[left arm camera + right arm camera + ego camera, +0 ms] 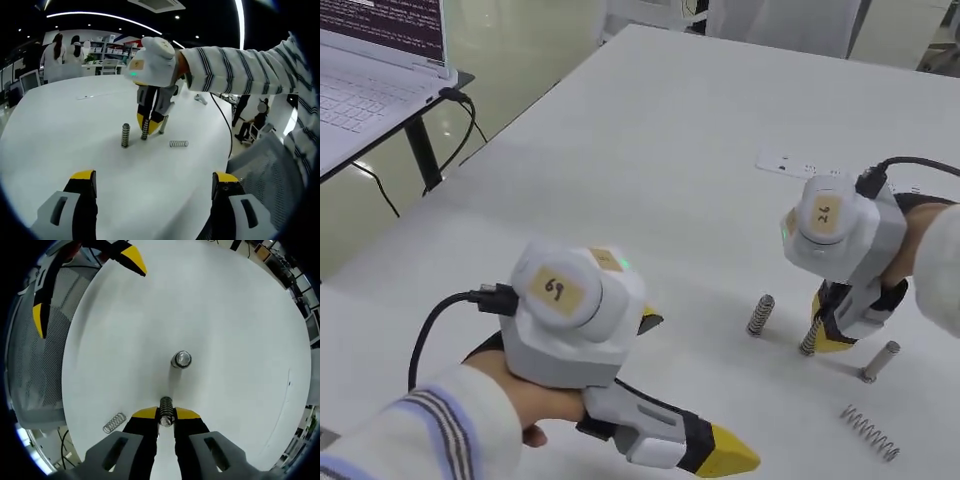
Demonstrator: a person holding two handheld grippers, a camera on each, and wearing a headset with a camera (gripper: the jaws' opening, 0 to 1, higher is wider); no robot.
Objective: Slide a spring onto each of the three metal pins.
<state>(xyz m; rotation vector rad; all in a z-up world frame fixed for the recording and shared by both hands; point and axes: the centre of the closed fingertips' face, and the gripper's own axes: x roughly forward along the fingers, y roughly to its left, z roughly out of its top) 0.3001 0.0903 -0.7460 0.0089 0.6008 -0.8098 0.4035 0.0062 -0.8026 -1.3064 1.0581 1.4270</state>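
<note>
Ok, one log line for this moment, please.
right gripper shut on spring | left gripper open | sprung pin standing | bare pin | loose spring on table

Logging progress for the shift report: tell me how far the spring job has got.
Done: one upright metal pin already wears a grey coiled spring. In hand: the right gripper is shut on a second upright spring, apparently over its pin. Left: the bare silver pin and the loose wire spring lying on the white table. The left gripper is open and empty.
</note>
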